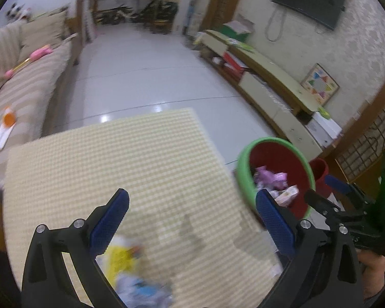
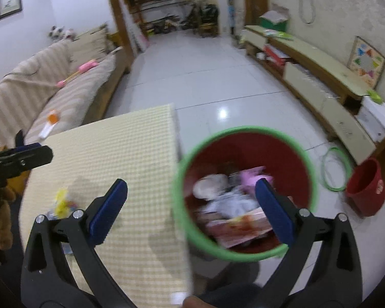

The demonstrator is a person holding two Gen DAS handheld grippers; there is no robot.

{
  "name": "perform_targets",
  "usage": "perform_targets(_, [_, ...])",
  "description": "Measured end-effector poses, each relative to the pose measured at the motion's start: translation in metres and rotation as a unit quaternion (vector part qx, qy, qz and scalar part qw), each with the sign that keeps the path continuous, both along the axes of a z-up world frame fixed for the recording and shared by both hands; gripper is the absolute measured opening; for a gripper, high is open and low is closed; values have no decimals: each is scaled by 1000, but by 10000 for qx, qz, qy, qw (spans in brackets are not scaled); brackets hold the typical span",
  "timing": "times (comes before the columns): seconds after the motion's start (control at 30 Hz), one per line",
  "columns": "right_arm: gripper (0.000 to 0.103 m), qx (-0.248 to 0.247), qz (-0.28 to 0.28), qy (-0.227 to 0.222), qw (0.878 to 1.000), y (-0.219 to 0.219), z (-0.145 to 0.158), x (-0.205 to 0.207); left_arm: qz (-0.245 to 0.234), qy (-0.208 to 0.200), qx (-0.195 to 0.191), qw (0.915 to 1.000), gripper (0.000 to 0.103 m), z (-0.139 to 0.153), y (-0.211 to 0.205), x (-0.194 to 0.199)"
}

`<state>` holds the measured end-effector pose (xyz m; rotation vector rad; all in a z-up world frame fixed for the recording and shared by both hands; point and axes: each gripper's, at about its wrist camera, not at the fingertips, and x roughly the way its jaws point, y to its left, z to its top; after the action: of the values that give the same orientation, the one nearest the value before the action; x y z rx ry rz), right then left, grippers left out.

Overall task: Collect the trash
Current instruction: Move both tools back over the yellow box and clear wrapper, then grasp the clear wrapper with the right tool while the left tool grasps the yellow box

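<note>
Far left of the table (image 2: 131, 154): striped beige sofa (image 2: 71, 95) along the wall, with a pink toy (image 2: 86, 67) and an orange-and-white item (image 2: 50, 123) lying on the cushions.

On the table, covered in a yellow checked cloth: crumpled yellow wrapper (image 1: 119, 256) and pale blue and white wrapper (image 1: 143, 291), blurred, near the front edge and touching each other, directly beneath the left gripper (image 1: 192, 218). Fingers spread wide apart, holding nothing, blue pads facing inward.

Just right of the table, on the white tiled floor: red trash bin with green rim (image 2: 190, 220), standing close against the table's edge. Inside, a heap of blurred trash (image 2: 231, 205) in pink, white and reddish paper.

Above the bin and the table's right edge: right gripper (image 2: 191, 208), likewise spread open and empty, one finger over the cloth, the other over the bin's mouth.

Right of the bin: loose green ring (image 2: 337, 169) on the floor, then a smaller red bucket (image 2: 365, 187). Further right, along the wall: low cream TV cabinet (image 2: 318, 82) with a colourful puzzle board (image 2: 367, 61) leaning on top.
</note>
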<state>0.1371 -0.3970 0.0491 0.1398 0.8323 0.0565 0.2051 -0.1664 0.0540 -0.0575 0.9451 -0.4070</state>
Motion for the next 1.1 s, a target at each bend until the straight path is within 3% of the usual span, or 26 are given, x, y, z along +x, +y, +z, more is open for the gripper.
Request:
perform_targets(0.23, [98, 36, 678, 234, 9974, 76, -11, -10, 471, 215, -20, 9987, 95, -20, 88, -21])
perform_targets(0.53, [98, 19, 1587, 502, 9861, 157, -33, -28, 901, 408, -205, 9949, 95, -44, 152, -48])
perform_targets(0.83, [98, -311, 2121, 916, 9725, 197, -74, -22, 1132, 454, -328, 9920, 95, -51, 179, -56])
perform_targets(1.1, [77, -432, 2361, 1200, 9633, 211, -99, -12, 1048, 534, -256, 9927, 95, -58, 179, -59])
